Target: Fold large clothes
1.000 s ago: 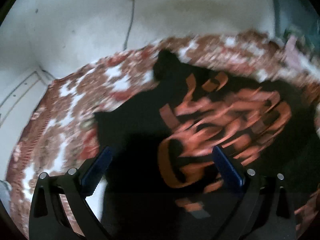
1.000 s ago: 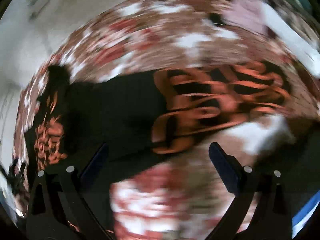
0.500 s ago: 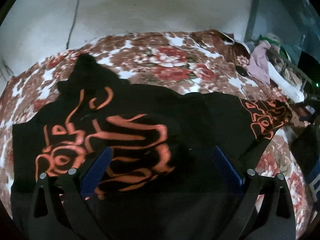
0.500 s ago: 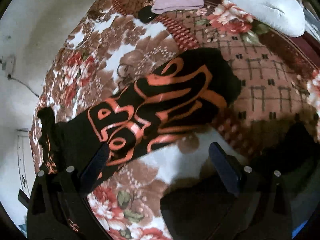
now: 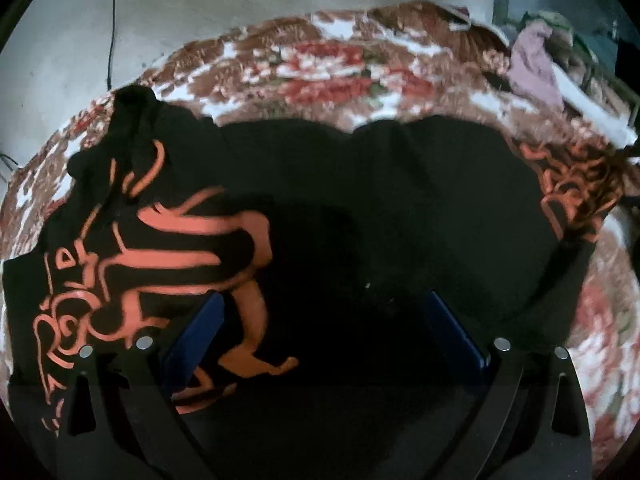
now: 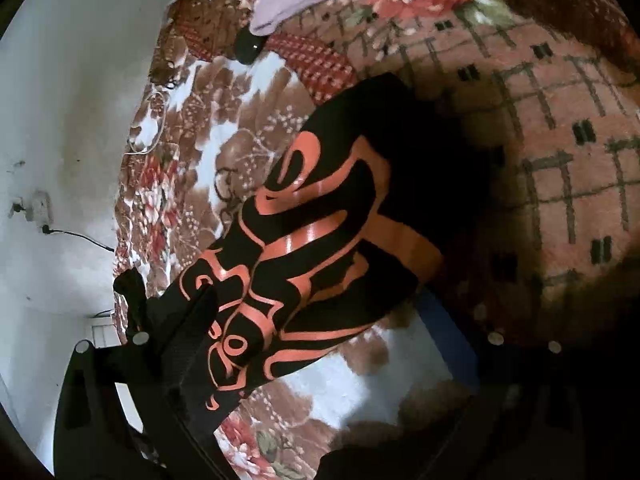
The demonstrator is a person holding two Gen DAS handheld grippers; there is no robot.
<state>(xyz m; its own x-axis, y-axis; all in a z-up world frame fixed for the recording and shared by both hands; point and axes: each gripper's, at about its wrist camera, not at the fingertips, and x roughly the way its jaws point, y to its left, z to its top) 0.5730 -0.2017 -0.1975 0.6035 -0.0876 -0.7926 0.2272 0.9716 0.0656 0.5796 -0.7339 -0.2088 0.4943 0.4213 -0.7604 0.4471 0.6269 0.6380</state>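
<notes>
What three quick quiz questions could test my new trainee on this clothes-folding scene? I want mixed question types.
1. True or false: the left tool is shut on the black shirt.
2. The print on the sleeve is: A blue, B orange, C white?
3. Fill in: the shirt lies on a floral ____.

Key: 1 false, both tools are open, right tool too; 2 B; 3 blanket.

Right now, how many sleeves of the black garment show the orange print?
2: one sleeve folded over the body at the left, one sleeve spread out right. Any print beneath is hidden.
</notes>
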